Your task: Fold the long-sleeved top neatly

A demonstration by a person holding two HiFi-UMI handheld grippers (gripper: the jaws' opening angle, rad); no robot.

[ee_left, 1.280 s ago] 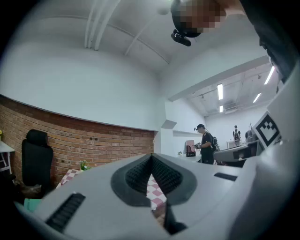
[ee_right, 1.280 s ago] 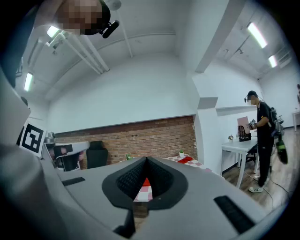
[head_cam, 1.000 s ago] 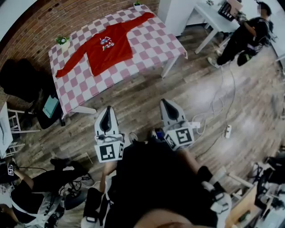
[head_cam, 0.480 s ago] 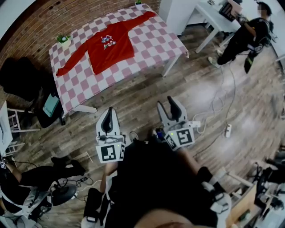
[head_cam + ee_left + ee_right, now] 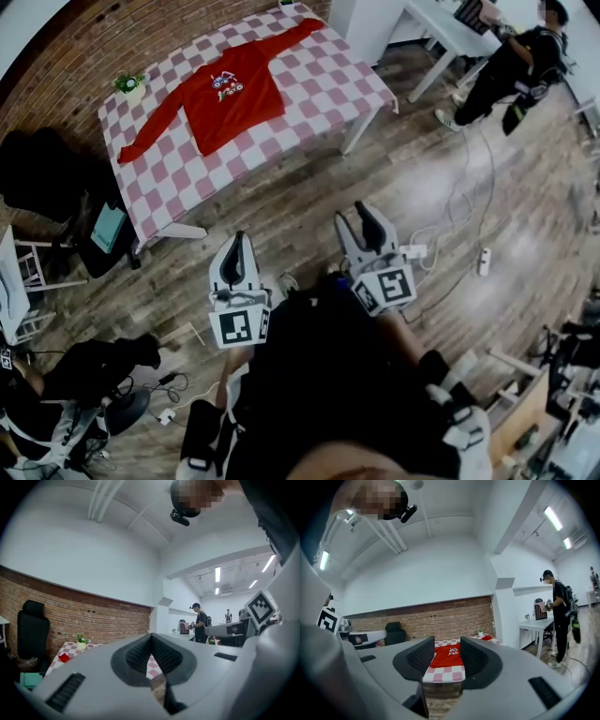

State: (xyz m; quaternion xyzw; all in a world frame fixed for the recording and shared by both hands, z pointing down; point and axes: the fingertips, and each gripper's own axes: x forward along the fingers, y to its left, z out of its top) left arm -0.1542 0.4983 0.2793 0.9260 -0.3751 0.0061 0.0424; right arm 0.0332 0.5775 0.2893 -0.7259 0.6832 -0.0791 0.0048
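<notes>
The red long-sleeved top (image 5: 220,98) lies flat, sleeves spread, on the pink-and-white checkered table (image 5: 323,94) far across the wooden floor. Both grippers are held level in front of me, well short of the table. My left gripper (image 5: 237,246) is shut with nothing in it; in the left gripper view its pads (image 5: 151,639) meet, and a red sleeve end (image 5: 64,657) shows far off. My right gripper (image 5: 356,217) stands open and empty. In the right gripper view the top (image 5: 449,654) appears in the distance between the open jaws (image 5: 446,641).
A small potted plant (image 5: 131,86) stands on the table's far left corner. A black chair (image 5: 42,173) is left of the table. A person in black (image 5: 511,66) stands at a white desk at top right. Cables and a power strip (image 5: 482,267) lie on the floor; another person crouches at lower left (image 5: 56,394).
My right gripper's jaws have gone from shut to open. Both grippers have drifted slightly lower in the head view. The left gripper stays shut.
</notes>
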